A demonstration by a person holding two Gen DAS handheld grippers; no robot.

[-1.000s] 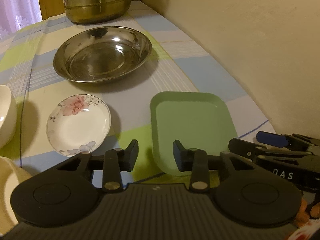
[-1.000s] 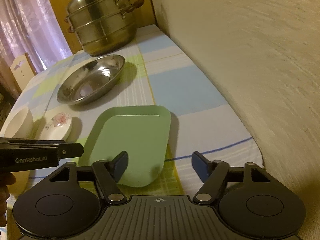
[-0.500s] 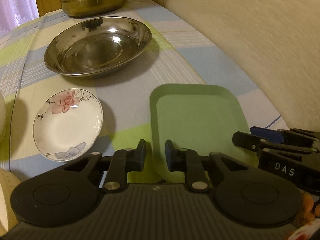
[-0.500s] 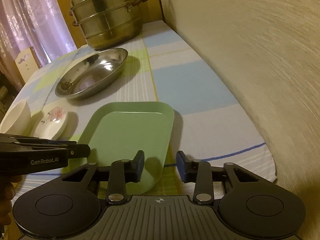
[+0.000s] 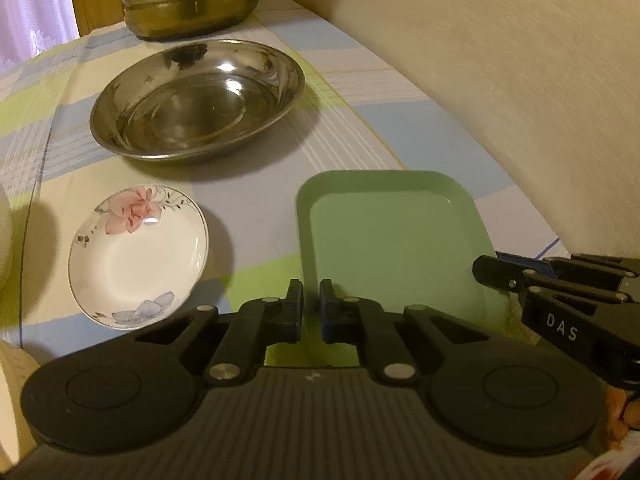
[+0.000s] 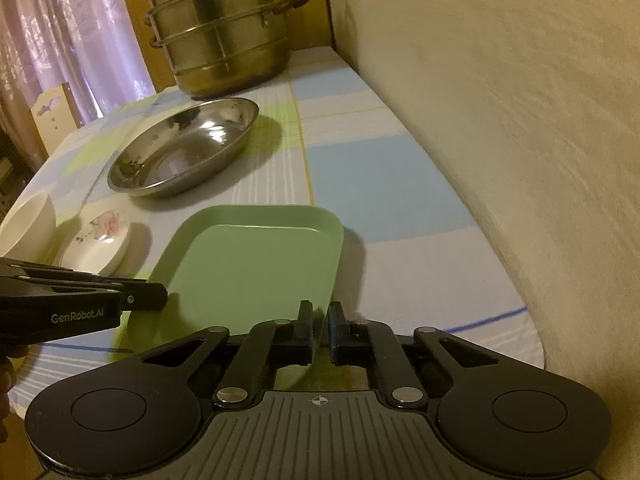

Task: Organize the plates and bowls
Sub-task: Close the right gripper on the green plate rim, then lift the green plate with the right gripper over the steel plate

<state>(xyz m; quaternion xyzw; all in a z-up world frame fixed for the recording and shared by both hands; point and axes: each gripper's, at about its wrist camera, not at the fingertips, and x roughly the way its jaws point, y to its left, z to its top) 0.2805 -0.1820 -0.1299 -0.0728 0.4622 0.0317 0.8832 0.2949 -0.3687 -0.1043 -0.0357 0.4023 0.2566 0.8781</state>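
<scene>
1. left gripper point(image 5: 311, 307): lower centre of the left wrist view. its jaws have just been closing and are now pressed on the near left rim of the green tray point(image 5: 394, 240); the rim is seen between the pads.
2. right gripper point(image 6: 320, 330): lower centre of the right wrist view. its jaws have likewise just been closing and are now pinched on the near right corner of the same tray, whose edge is seen passing between the pads.
3. green tray: centre of both views, flat on the checked tablecloth point(image 6: 384, 184), nothing in it. it is judged to be held at two points on its near edge and ready to be lifted or shifted.
4. steel basin point(image 5: 196, 98): upper centre-left of the left wrist view, beyond the tray, apart from it.
5. flowered saucer point(image 5: 138, 254): left of centre, beside the tray, not touching it.
6. white bowl point(image 6: 28, 226): left edge of the right wrist view, just beside the saucer.
7. steamer pot point(image 6: 224, 28): top of the frame, behind the basin.
8. task status: no dish is stacked or placed on the tray yet; sorting is judged to be at an early stage.
</scene>
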